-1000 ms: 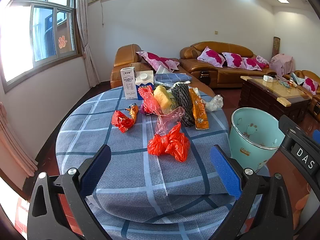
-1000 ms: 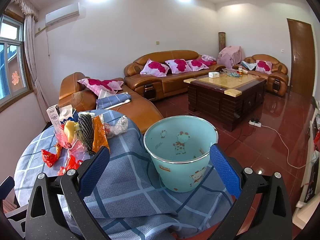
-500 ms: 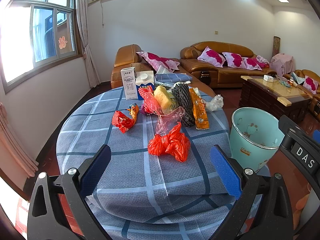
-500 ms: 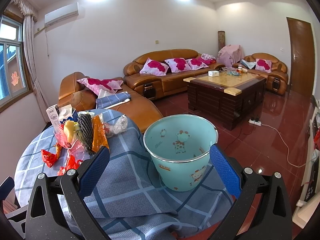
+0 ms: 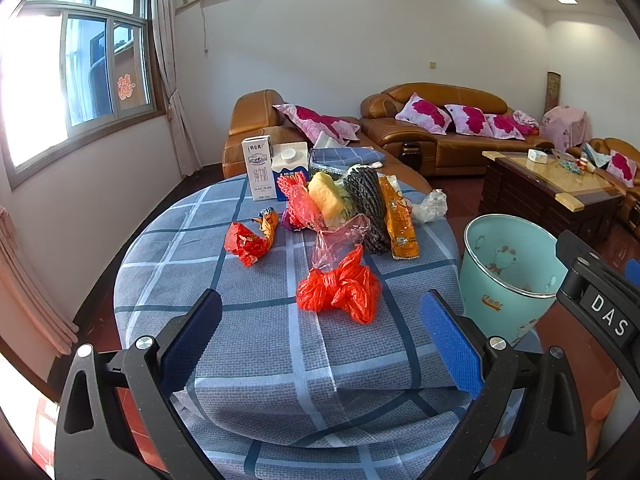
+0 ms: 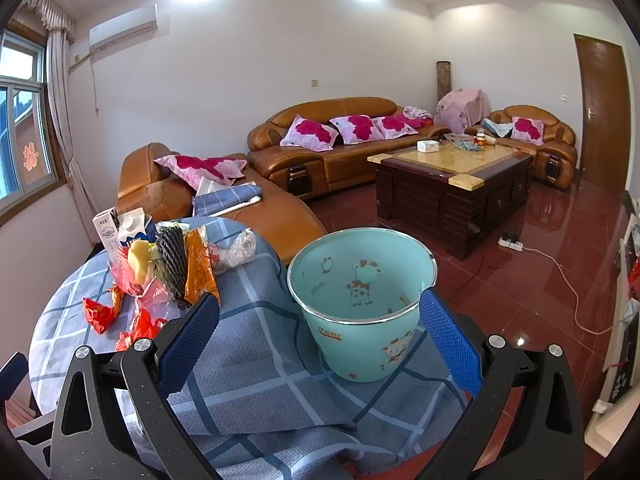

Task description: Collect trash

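Trash lies on a round table with a blue checked cloth (image 5: 248,344). A crumpled red plastic bag (image 5: 340,288) lies nearest, just beyond my open, empty left gripper (image 5: 320,336). A red and orange wrapper (image 5: 250,238) lies further left. Behind are pink plastic (image 5: 304,208), a yellow piece (image 5: 326,198), black foam netting (image 5: 366,200), an orange packet (image 5: 398,216) and a clear bag (image 5: 432,206). A teal bin (image 6: 360,300) stands at the table's right edge, right in front of my open, empty right gripper (image 6: 320,336).
Two milk cartons (image 5: 274,172) stand at the table's far edge. Brown leather sofas (image 6: 340,152) with pink cushions line the back wall. A dark wooden coffee table (image 6: 452,184) stands on the red floor. A power strip and cable (image 6: 512,244) lie beside it.
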### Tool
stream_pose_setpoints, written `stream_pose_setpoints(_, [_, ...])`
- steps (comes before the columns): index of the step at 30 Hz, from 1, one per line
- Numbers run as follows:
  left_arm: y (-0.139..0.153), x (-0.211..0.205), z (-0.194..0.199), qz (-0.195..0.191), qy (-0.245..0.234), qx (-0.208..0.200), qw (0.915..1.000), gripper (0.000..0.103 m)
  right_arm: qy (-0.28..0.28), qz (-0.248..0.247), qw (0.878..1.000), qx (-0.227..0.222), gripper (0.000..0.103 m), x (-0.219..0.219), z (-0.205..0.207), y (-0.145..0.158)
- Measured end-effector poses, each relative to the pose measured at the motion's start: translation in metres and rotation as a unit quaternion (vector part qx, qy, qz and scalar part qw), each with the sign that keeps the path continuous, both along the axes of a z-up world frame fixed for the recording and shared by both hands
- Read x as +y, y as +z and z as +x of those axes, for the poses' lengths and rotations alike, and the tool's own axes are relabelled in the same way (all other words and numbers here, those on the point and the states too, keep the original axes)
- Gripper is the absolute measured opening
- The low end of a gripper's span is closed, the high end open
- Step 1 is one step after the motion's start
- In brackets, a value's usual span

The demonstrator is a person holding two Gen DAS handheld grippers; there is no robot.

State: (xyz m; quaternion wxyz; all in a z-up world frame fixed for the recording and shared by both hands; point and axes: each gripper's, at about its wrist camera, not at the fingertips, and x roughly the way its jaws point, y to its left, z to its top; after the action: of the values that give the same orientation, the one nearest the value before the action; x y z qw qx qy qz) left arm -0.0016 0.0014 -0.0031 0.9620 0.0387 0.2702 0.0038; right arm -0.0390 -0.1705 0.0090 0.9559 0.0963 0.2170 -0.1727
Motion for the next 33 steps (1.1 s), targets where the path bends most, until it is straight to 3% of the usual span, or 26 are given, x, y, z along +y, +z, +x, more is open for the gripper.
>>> stream_pose_setpoints(17, [-0.01,0.007,0.011,-0.006,-0.005,0.02,0.9998,0.097,0.013,-0.005,1.0,0.011,0.098,-0.001,0.011,-0.004])
stream_pose_setpoints(25, [-0.03,0.022,0.04,-0.014,-0.016,0.049,0.9986,0.097,0.038,-0.017,0.999,0.033,0.097,0.0,0.036,-0.012])
stream_pose_setpoints(28, [-0.039,0.039,0.056,-0.034,-0.012,0.066,0.9972,0.096,0.055,-0.028,0.997,0.04,0.097,0.005,0.047,-0.016])
stream_pose_setpoints(30, [-0.044,0.047,0.066,-0.043,-0.009,0.076,0.9961,0.096,0.072,-0.034,0.996,0.048,0.091,0.009,0.059,-0.019])
stream_pose_setpoints(32, [-0.048,0.056,0.075,-0.058,-0.008,0.087,0.9945,0.096,0.09,-0.032,0.994,0.058,0.075,0.011,0.07,-0.022])
stream_pose_setpoints(33, [-0.049,0.058,0.079,-0.068,-0.01,0.09,0.9935,0.096,0.099,-0.032,0.992,0.066,0.073,0.012,0.078,-0.024])
